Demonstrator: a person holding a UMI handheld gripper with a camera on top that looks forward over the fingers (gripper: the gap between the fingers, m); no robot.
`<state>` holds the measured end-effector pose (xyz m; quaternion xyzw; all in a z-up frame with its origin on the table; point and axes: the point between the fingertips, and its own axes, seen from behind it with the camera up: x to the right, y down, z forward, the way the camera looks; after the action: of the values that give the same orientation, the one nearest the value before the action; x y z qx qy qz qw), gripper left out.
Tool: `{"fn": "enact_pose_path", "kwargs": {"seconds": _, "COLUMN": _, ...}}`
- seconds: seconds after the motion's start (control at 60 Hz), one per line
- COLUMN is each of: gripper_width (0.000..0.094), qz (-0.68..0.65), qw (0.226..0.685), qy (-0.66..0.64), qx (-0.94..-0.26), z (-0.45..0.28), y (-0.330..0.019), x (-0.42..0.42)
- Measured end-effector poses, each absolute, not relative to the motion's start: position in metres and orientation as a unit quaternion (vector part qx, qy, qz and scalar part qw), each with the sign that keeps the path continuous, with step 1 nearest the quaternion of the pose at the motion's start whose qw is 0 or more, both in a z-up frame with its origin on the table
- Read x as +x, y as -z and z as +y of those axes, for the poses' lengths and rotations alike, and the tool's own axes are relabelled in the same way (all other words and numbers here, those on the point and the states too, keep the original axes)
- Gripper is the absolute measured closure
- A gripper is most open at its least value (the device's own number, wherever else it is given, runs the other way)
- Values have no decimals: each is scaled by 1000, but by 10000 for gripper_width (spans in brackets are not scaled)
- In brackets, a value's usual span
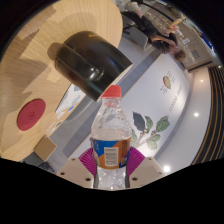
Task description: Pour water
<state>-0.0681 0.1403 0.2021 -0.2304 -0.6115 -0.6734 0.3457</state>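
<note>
A clear plastic water bottle point(111, 130) with a red cap point(112, 92) and an orange and blue label stands between my fingers. My gripper point(111, 158) is shut on the bottle, with the magenta pads point(88, 158) pressed on both sides of the label. A black mug point(92, 60) stands on a light wooden table point(40, 75) beyond the bottle's cap. The whole scene looks tilted in the view. The cap is on the bottle and sits just short of the mug.
A flat red disc point(32, 113) lies on the wooden table to one side of the mug. Past the table's edge is a white floor with a leaf pattern point(150, 127). Dark furniture and clutter point(160, 25) stand far behind.
</note>
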Motion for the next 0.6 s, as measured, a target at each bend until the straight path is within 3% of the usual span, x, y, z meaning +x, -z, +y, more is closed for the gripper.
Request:
{"fn": "enact_pose_path", "kwargs": {"seconds": 0.133, "gripper_width": 586, "qz": -584, "qw": 392, "qy": 661, "qx": -261, "z": 137, "y": -222, "x": -69}}
{"fn": "enact_pose_path", "kwargs": {"seconds": 0.283, "gripper_width": 578, "qz": -398, "qw": 618, "qy": 469, "qx": -489, "z": 142, "y": -254, "x": -42}}
{"fn": "enact_pose_path", "kwargs": {"seconds": 0.367, "gripper_width": 578, "qz": -247, "qw": 712, "qy": 259, "qx": -604, "z": 148, "y": -223, "x": -33}}
{"fn": "enact_pose_path", "kwargs": {"seconds": 0.483, "gripper_width": 577, "qz": -108, "qw": 727, "qy": 60, "qx": -676, "z": 169, "y": -171, "x": -33}}
{"fn": "enact_pose_path", "kwargs": {"seconds": 0.5, "gripper_width": 575, "qz": -93, "qw": 730, "qy": 39, "qx": -676, "z": 173, "y": -152, "x": -34}}
{"fn": "enact_pose_path", "kwargs": {"seconds": 0.533, "gripper_width": 577, "qz": -82, "qw": 719, "qy": 11, "qx": -690, "z": 161, "y": -158, "x": -22}}
{"fn": "enact_pose_path", "kwargs": {"seconds": 0.6, "gripper_width": 576, "qz": -63, "qw": 707, "qy": -23, "qx": -704, "z": 163, "y": -132, "x": -24}}
